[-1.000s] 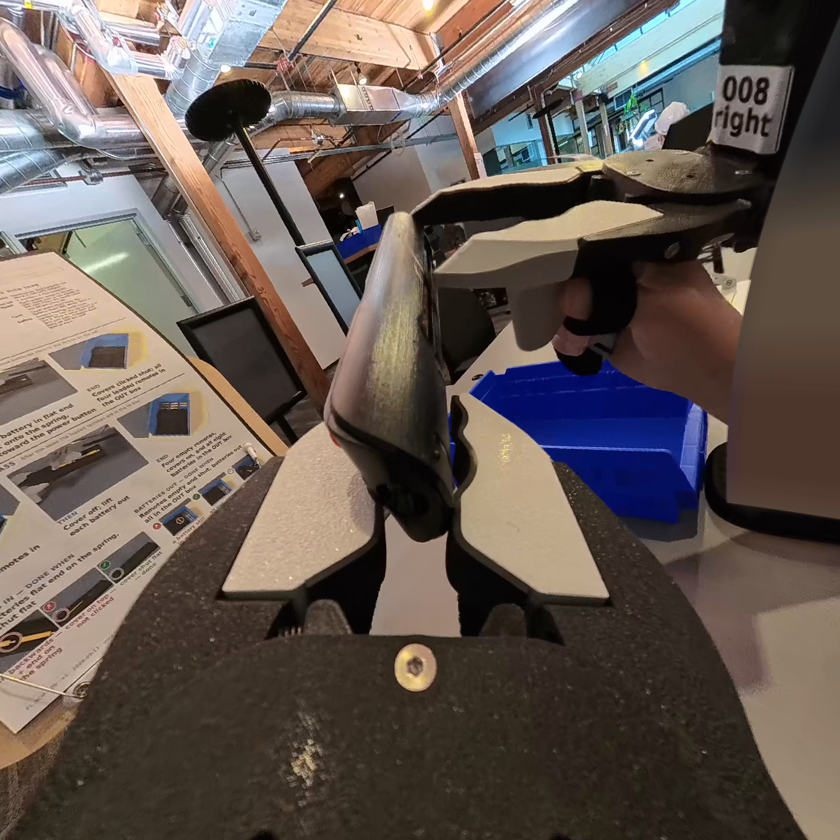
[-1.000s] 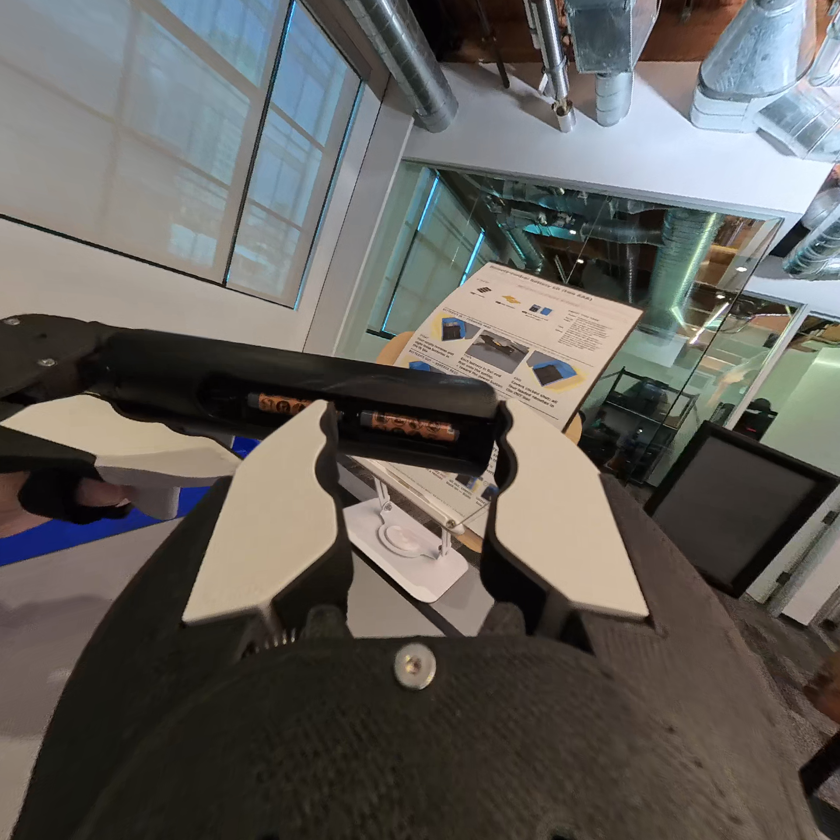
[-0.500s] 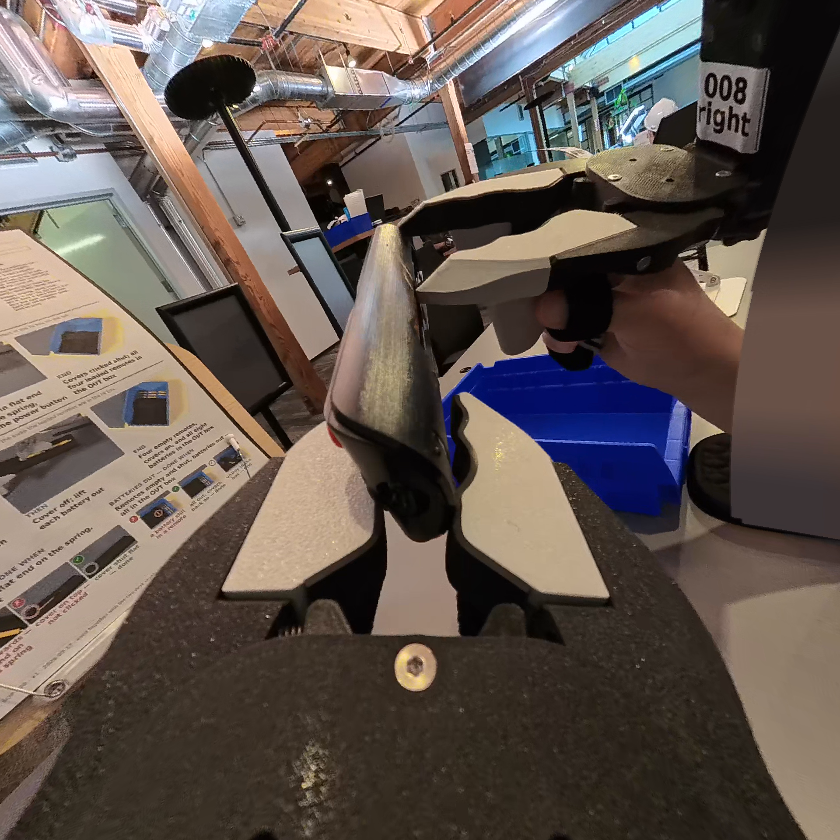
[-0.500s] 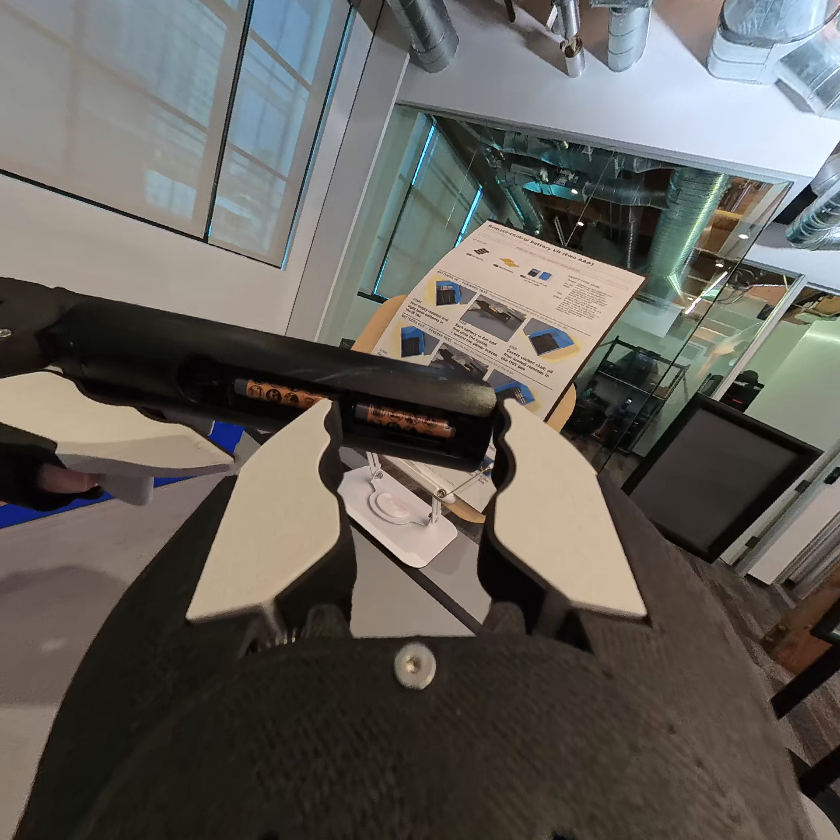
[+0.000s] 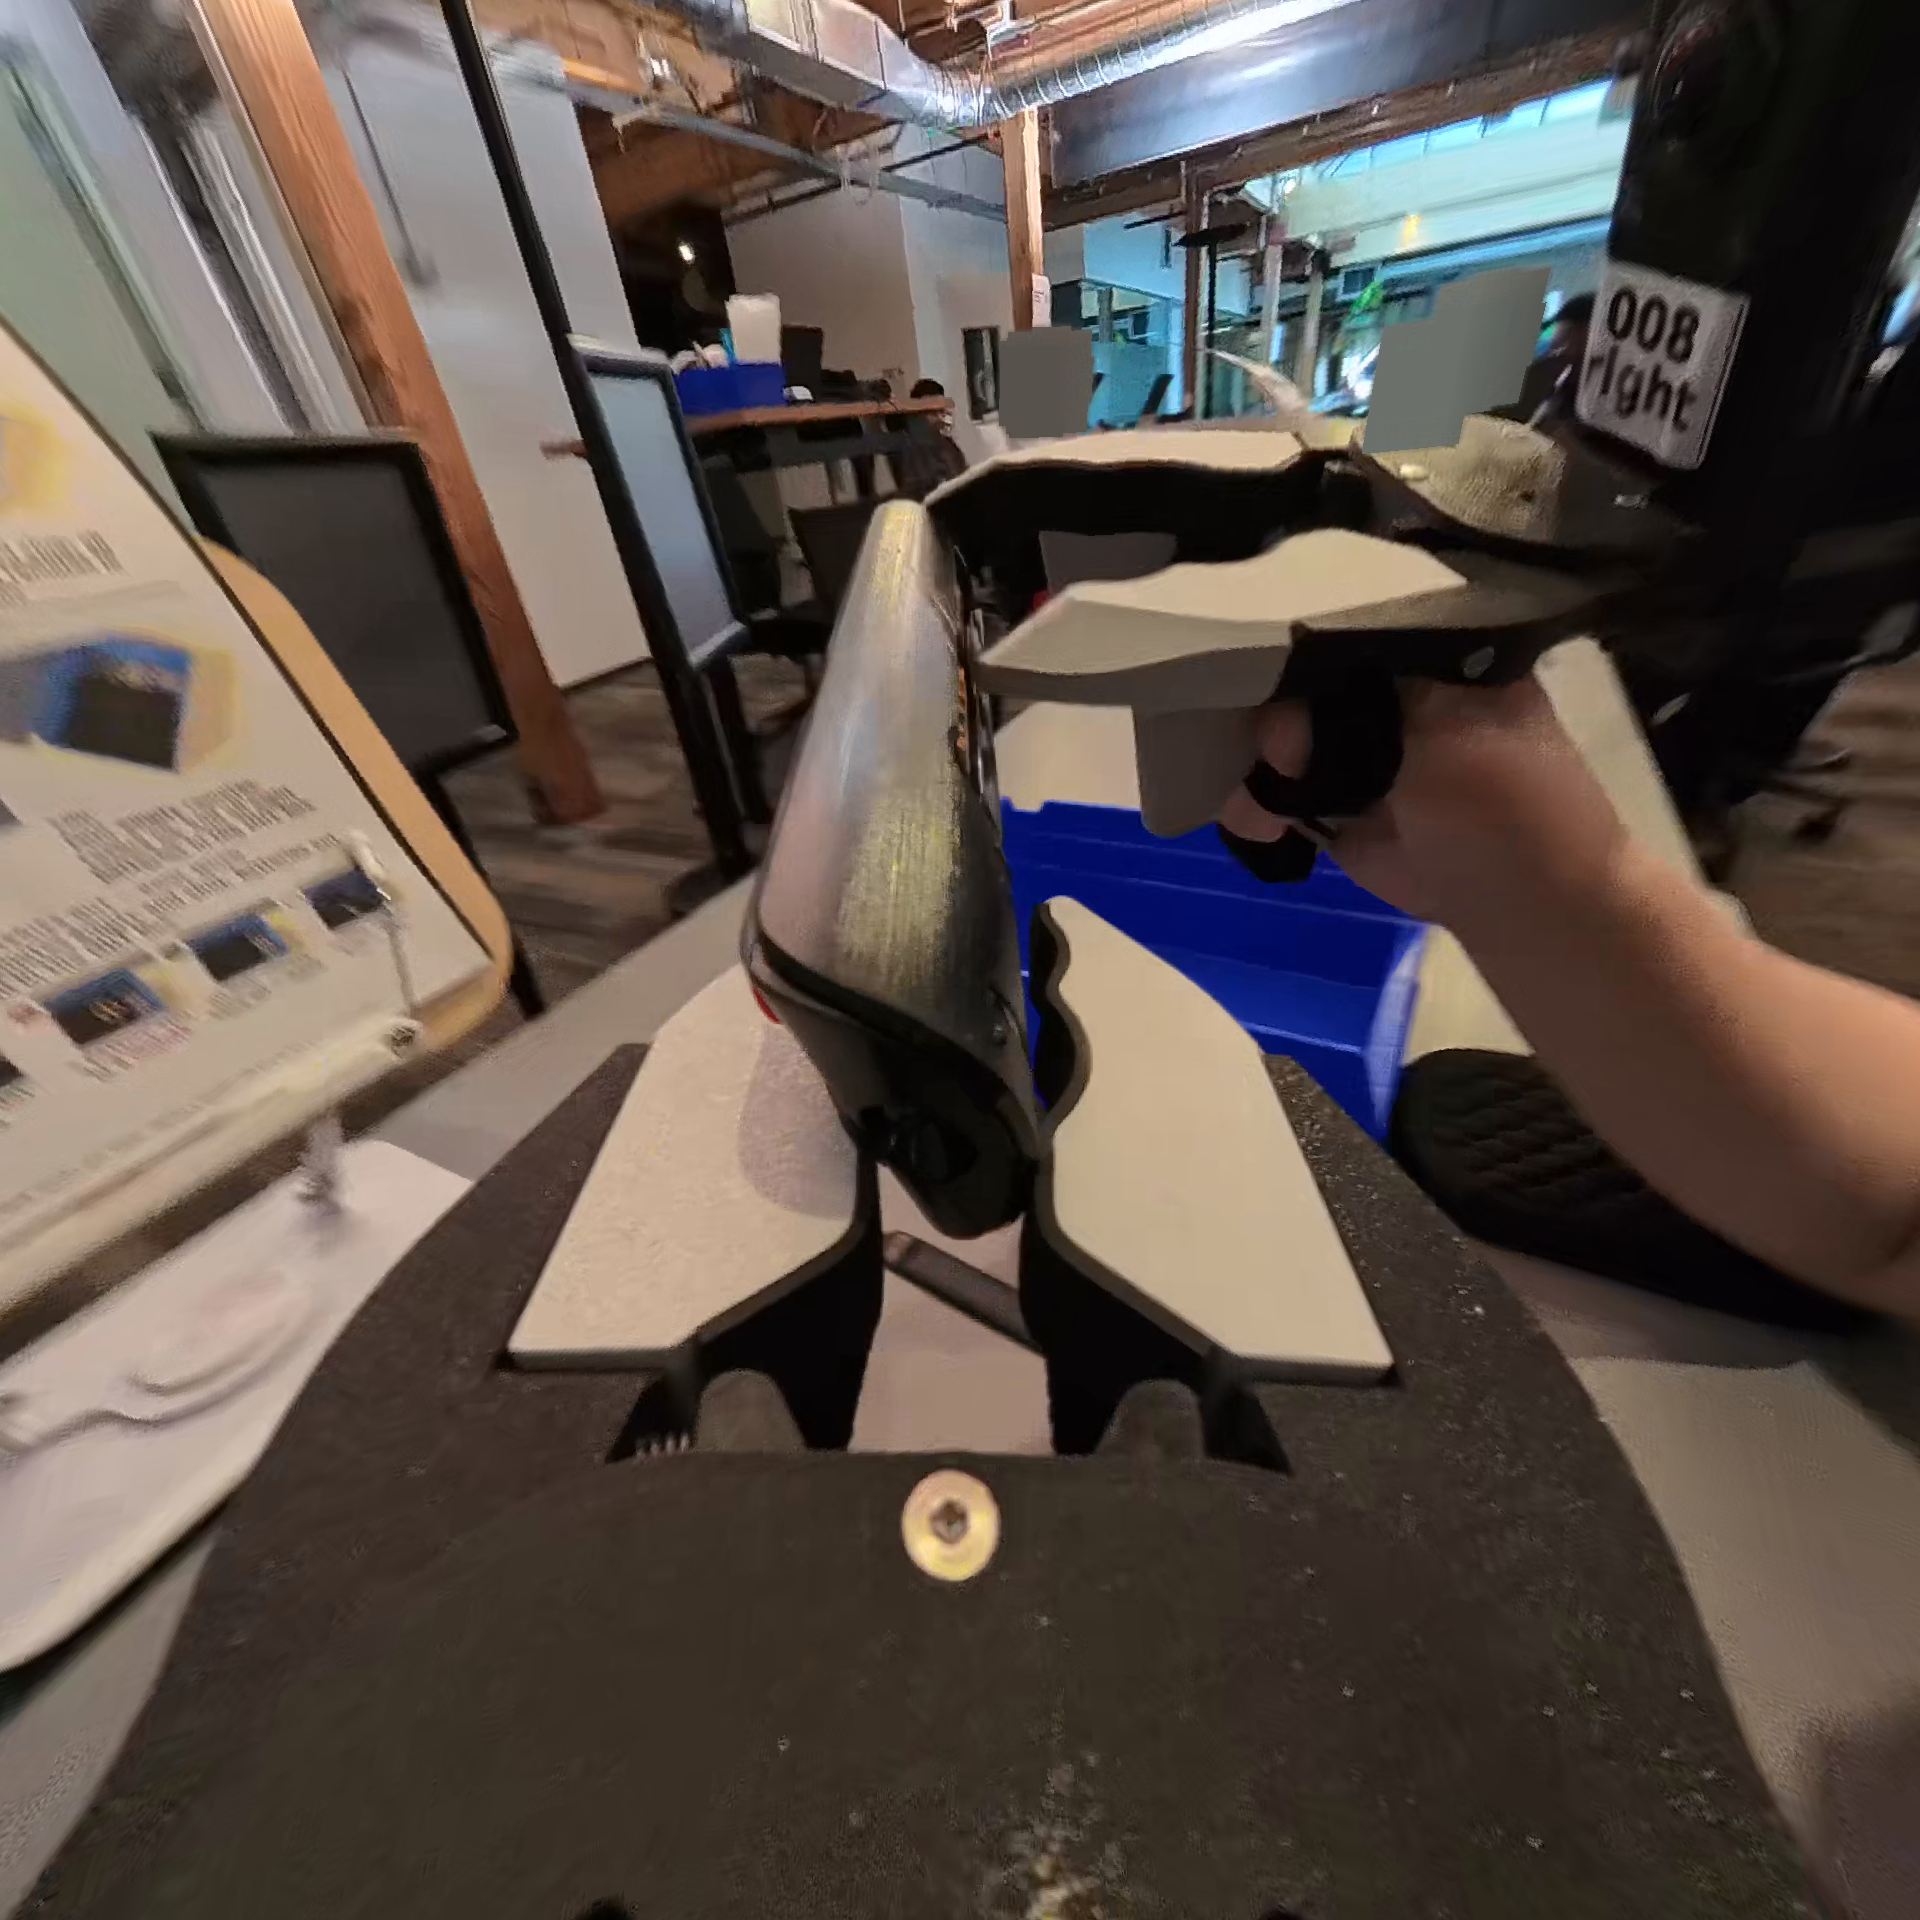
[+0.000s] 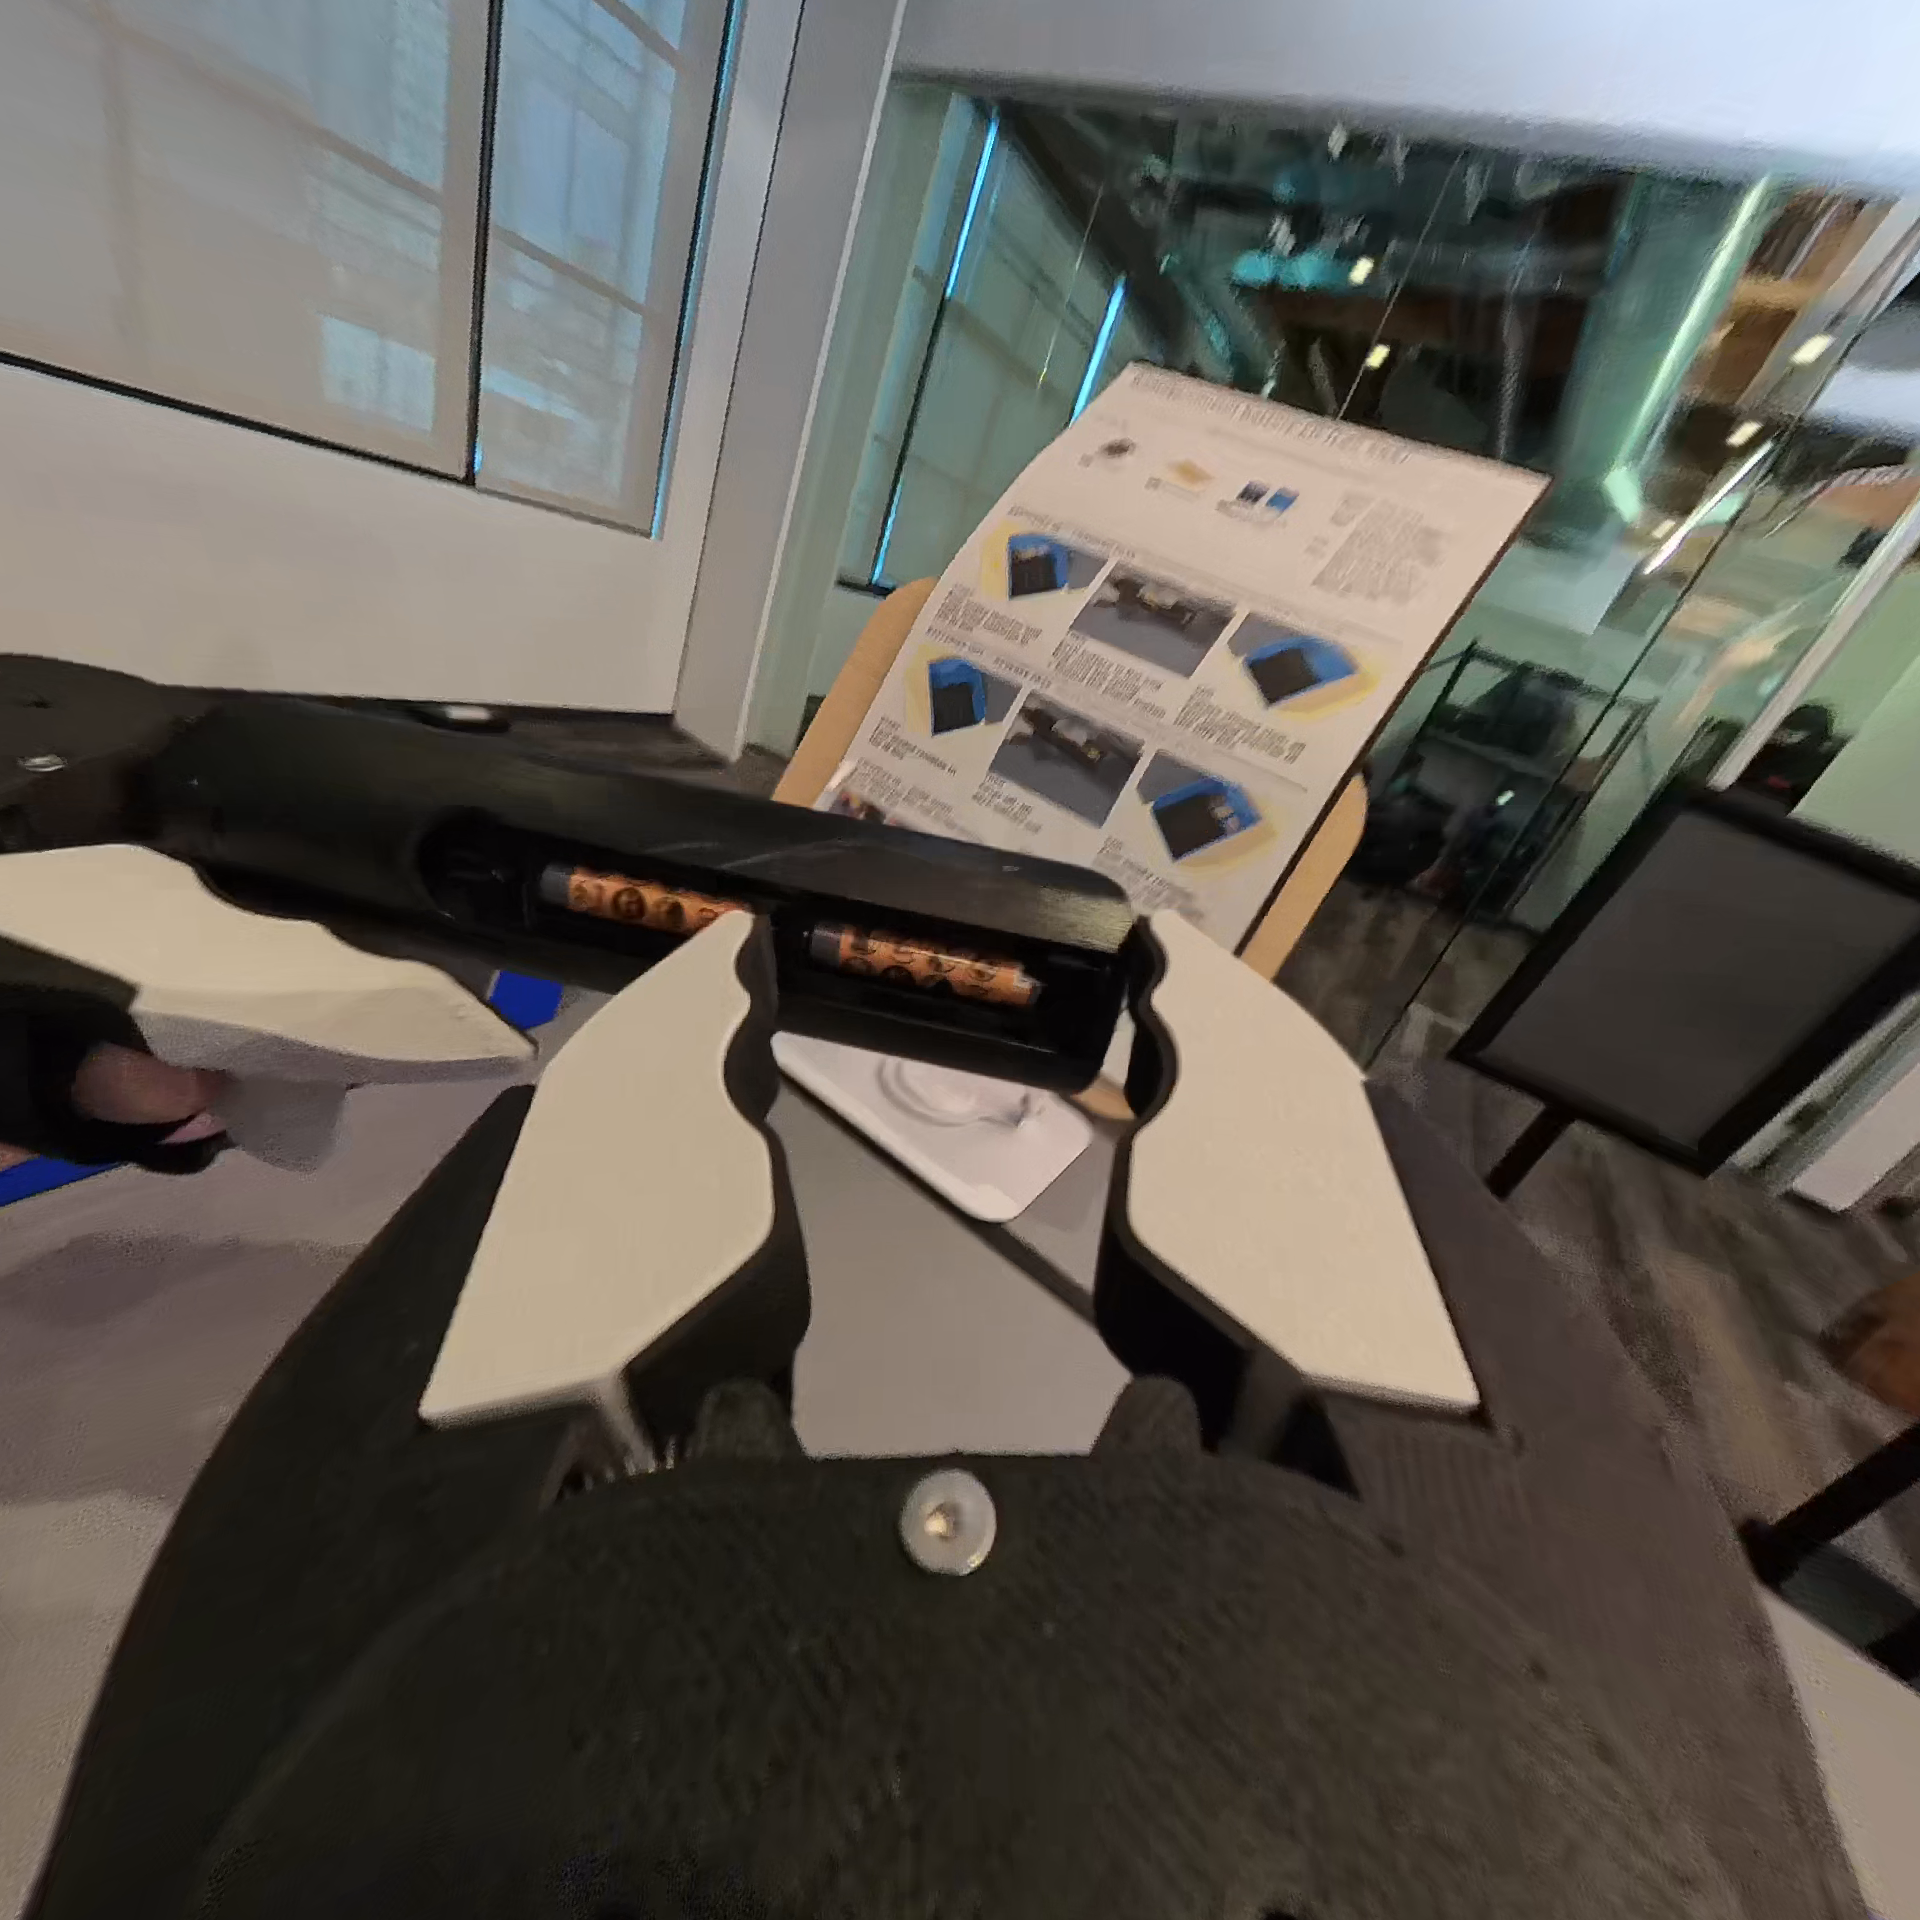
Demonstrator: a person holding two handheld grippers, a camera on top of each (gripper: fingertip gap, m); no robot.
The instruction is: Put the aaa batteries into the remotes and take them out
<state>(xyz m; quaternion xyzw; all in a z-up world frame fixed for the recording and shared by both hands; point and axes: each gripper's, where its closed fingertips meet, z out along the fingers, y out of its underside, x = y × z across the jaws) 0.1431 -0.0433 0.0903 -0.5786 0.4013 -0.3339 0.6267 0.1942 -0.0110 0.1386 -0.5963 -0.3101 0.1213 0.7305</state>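
The whole scene had been swung since a second before: in the left wrist view the ceiling ducts were lost from the top and the table (image 5: 1714, 1455) and blue bin (image 5: 1226, 914) were brought closer, so both tools were judged to have been lowered and tilted together. The black remote (image 5: 894, 831) was kept clamped at its near end in the left gripper (image 5: 951, 1101). The right gripper (image 6: 951, 997) was held with its jaws apart, straddling the remote's far end at the open compartment, as before. Two orange batteries (image 6: 914, 961) were seen seated inside, uncovered. Removal, or fitting a cover, was judged pending.
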